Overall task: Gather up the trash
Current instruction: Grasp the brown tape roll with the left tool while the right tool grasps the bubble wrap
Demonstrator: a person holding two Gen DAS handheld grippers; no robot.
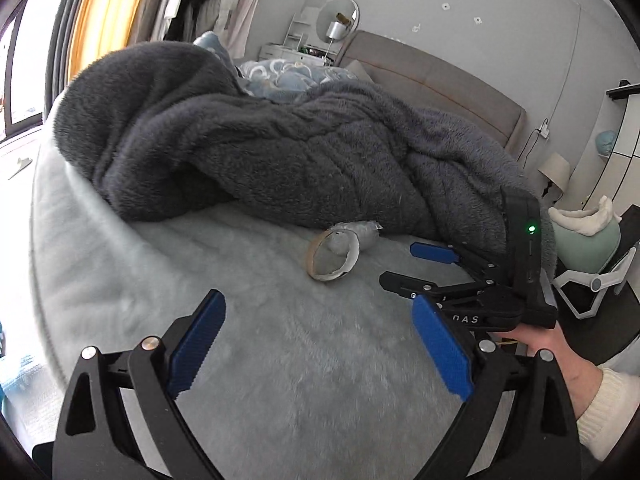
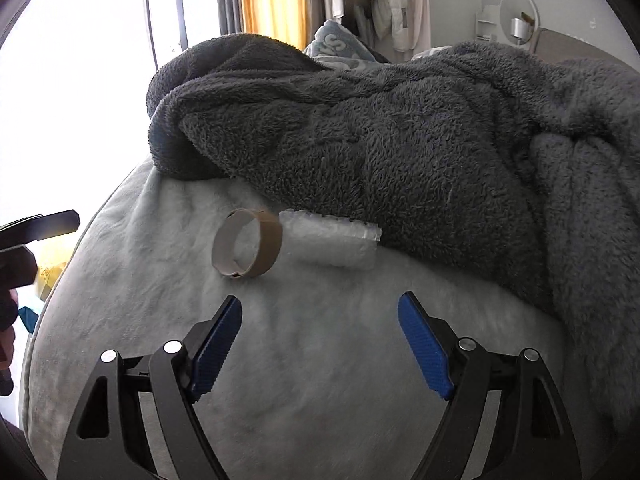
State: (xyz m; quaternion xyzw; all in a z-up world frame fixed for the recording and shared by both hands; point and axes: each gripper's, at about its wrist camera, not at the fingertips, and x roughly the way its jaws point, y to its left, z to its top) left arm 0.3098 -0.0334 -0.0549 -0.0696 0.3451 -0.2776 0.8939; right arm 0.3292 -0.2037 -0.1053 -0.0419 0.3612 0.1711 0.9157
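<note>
An empty cardboard tape ring point(image 1: 333, 255) point(image 2: 249, 243) stands on edge on the pale fluffy bed cover point(image 1: 280, 360) point(image 2: 320, 360). A piece of clear bubble wrap point(image 1: 360, 233) point(image 2: 329, 242) lies right behind it, against the dark grey blanket point(image 1: 248, 140) point(image 2: 400, 132). My left gripper point(image 1: 316, 308) is open and empty, a short way in front of the ring. My right gripper point(image 2: 320, 308) is open and empty, near the ring and wrap; it also shows in the left wrist view point(image 1: 398, 266), just right of the ring.
The heaped grey blanket covers most of the bed behind the trash. A headboard point(image 1: 440, 80), a lamp point(image 1: 554, 170) and a chair point(image 1: 592, 240) stand to the right. A bright window point(image 2: 80, 100) and hanging clothes point(image 2: 380, 4) are beyond the bed.
</note>
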